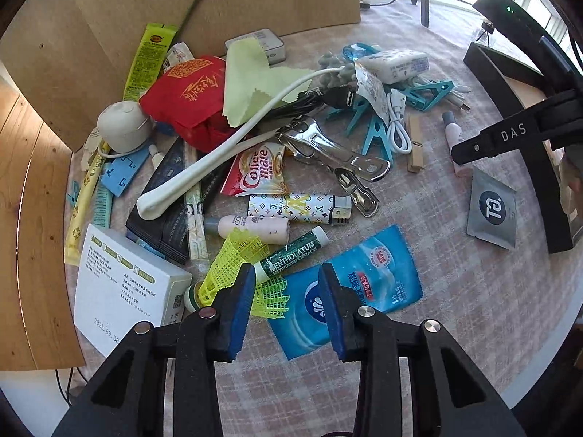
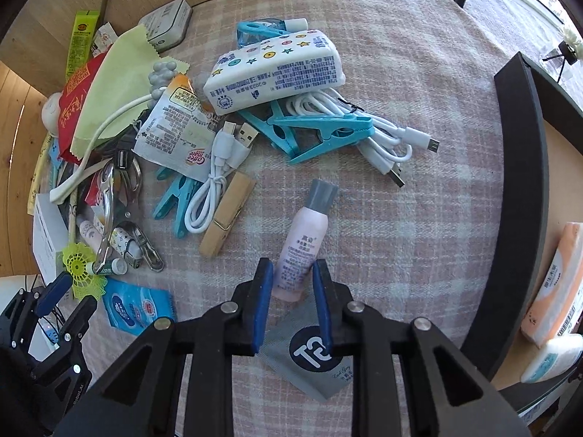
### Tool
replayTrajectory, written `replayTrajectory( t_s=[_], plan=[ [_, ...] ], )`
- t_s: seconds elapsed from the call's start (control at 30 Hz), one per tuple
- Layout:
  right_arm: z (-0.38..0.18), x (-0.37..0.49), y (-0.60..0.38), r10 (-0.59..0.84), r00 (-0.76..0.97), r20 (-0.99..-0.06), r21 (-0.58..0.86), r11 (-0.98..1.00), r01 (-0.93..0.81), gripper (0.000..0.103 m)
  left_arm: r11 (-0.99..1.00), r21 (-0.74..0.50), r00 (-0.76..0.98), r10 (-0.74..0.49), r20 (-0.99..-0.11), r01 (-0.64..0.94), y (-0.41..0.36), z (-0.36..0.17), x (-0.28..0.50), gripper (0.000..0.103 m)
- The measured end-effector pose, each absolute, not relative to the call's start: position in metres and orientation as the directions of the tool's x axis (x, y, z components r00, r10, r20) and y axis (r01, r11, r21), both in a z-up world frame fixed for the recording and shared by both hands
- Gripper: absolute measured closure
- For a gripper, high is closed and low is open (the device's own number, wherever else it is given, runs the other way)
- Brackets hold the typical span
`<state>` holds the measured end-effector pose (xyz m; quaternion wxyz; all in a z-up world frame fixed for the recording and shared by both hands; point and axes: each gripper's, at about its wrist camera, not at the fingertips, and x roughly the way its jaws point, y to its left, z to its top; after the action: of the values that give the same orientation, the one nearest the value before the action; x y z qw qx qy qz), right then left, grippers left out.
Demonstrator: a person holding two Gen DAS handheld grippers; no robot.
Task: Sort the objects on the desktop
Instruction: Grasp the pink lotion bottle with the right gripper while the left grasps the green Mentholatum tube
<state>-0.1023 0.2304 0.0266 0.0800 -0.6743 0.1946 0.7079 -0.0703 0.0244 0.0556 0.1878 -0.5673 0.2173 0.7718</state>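
A heap of small items lies on a pink checked cloth (image 2: pixel 400 54). My left gripper (image 1: pixel 288 276) points down, open, over a yellow plastic shuttlecock (image 1: pixel 233 258). The shuttlecock's skirt touches the left pad, and the right pad hangs over a blue wet-wipe packet (image 1: pixel 379 273). A green lip balm (image 1: pixel 291 251) lies just beyond the fingertips. My right gripper (image 2: pixel 293 273) points straight down, shut on the base of a pink bottle with a grey cap (image 2: pixel 302 240) that lies on the cloth. A grey sachet (image 2: pixel 309 360) lies under its fingers.
A black-rimmed tray (image 2: pixel 524 182) at the right holds tissue packs (image 2: pixel 554 284). Cardboard walls (image 1: pixel 182 0) stand behind the heap. Blue clothes pegs (image 2: pixel 320 131), white cables (image 2: pixel 386 142), a wooden peg (image 2: pixel 226 215), metal clips (image 1: pixel 328 145) and a white box (image 1: pixel 124 287) lie around.
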Motion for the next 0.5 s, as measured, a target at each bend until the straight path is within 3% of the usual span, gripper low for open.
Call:
replayTrajectory(
  t_s=[0.4,0.5],
  plan=[
    [0.016,-0.109,0.237,-0.157,-0.068,-0.985,0.171,-0.920,-0.352,0.083,-0.721,0.212,-0.236,-0.070,-0.969,-0.660,0.053,0.022,-0.079,0.069],
    [0.018,-0.108,0.239,-0.161,-0.077,-0.984,0.178,-0.922,-0.345,0.083,-0.749,0.148,-0.178,-0.041,-0.983,-0.645,0.057,0.021,-0.087,0.083]
  ],
)
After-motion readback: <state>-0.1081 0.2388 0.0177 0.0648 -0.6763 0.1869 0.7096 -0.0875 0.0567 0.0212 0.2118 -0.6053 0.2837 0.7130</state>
